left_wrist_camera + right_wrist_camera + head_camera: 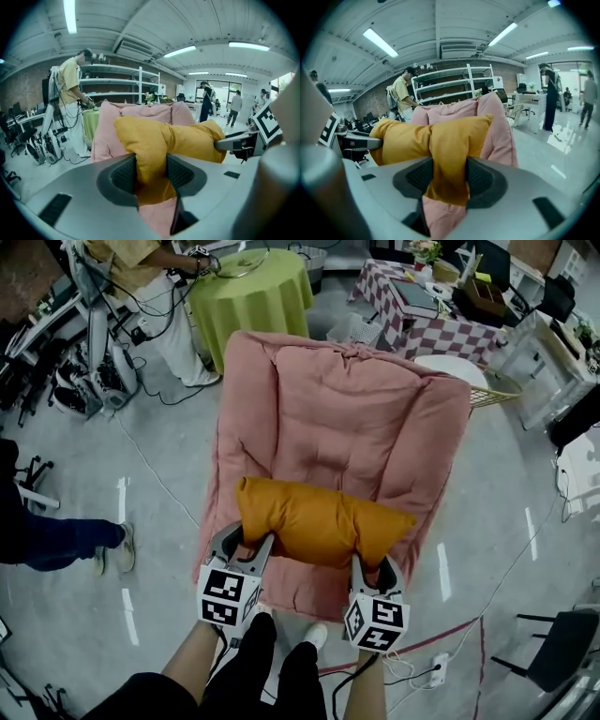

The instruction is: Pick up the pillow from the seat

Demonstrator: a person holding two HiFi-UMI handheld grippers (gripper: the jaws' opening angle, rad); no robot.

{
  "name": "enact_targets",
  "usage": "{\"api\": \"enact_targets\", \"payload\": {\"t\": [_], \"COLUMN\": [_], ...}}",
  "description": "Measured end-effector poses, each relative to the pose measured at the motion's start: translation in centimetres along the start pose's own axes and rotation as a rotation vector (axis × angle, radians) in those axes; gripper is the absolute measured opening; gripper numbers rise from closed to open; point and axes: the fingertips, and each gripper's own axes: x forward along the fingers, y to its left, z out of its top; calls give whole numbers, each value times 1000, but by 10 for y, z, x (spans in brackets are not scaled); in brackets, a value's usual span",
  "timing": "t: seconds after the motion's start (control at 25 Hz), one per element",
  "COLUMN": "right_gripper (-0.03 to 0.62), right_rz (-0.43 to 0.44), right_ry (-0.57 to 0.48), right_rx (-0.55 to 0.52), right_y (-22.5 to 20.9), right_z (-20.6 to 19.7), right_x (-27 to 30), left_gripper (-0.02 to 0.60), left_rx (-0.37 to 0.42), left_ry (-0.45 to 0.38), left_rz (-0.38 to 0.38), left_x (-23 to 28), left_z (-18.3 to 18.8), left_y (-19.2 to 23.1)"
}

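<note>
An orange pillow (319, 523) lies across the front of a pink padded seat (347, 418). My left gripper (251, 549) is shut on the pillow's left end; its dark pads (125, 174) pinch the bunched orange fabric (152, 154). My right gripper (367, 568) is shut on the pillow's right end, where the fabric (450, 159) is squeezed between its pads (480, 177). The pillow (187, 140) spans from one gripper to the other. The pink cushion (487, 117) rises behind it.
A round table with a green cloth (251, 292) stands behind the seat, with a person (141, 263) beside it. A checkered table (427, 310) and a white wire basket (356, 331) are at the back right. Cables and a power strip (436, 671) lie on the floor.
</note>
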Motion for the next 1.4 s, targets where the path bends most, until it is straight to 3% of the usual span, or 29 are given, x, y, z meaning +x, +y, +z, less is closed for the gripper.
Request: {"api": "enact_targets", "payload": {"t": [0.4, 1.4], "right_gripper": [222, 230], "right_rz": [26, 3], "right_ry": [-71, -263], "right_rx": [-22, -114], "right_y": [14, 20], "right_z": [42, 141], "right_x": [-47, -179], "left_gripper": [179, 184], "left_rx": [18, 23], "left_ry": [-74, -276], "left_rz": [42, 48], "left_x": [-53, -161], "left_z": [44, 143], "left_y": [-8, -53]}}
